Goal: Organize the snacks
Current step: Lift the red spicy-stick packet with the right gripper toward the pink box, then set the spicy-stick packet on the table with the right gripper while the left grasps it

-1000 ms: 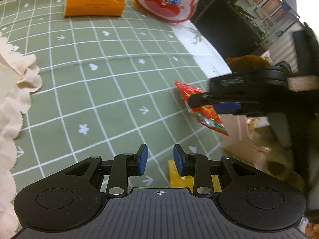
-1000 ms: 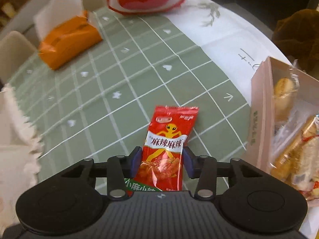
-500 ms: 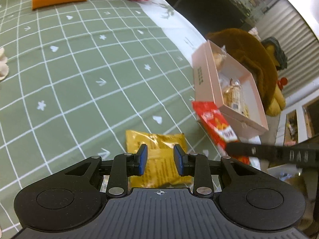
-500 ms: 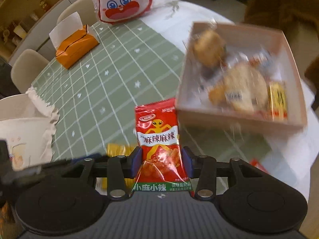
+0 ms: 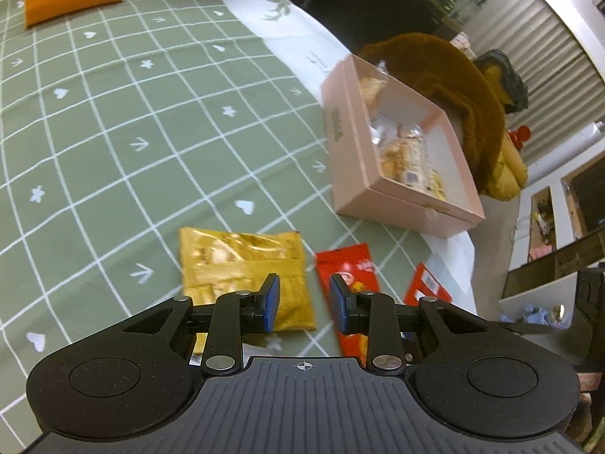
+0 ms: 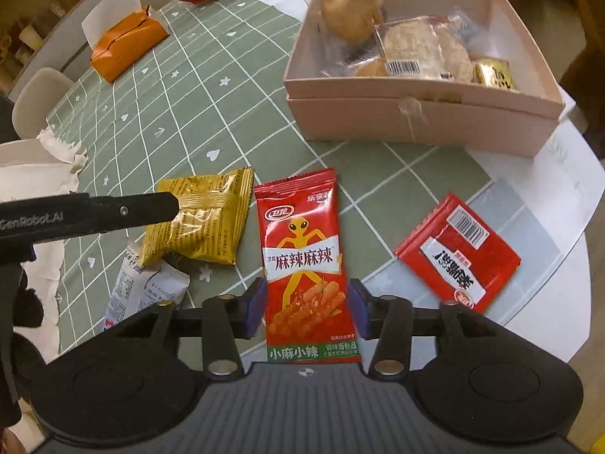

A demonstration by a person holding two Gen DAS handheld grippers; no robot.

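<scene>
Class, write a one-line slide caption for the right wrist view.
Right gripper holds a red snack packet short of the pink box of snacks.

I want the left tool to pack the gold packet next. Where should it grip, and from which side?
Grip the yellow snack packet across its crimped near end, coming from above: it lies flat on the green tablecloth, puffed in the middle, so the thin sealed edge suits the left tool.

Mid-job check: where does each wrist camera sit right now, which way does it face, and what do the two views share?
Left wrist: on the left gripper, low over the table, facing the yellow packet and pink box; only its open fingers show.
Right wrist: on the right gripper, facing the box, shut on the red alien packet; the left gripper's finger crosses at left.
Shared: yellow packet, box, orange tissue pack.
</scene>
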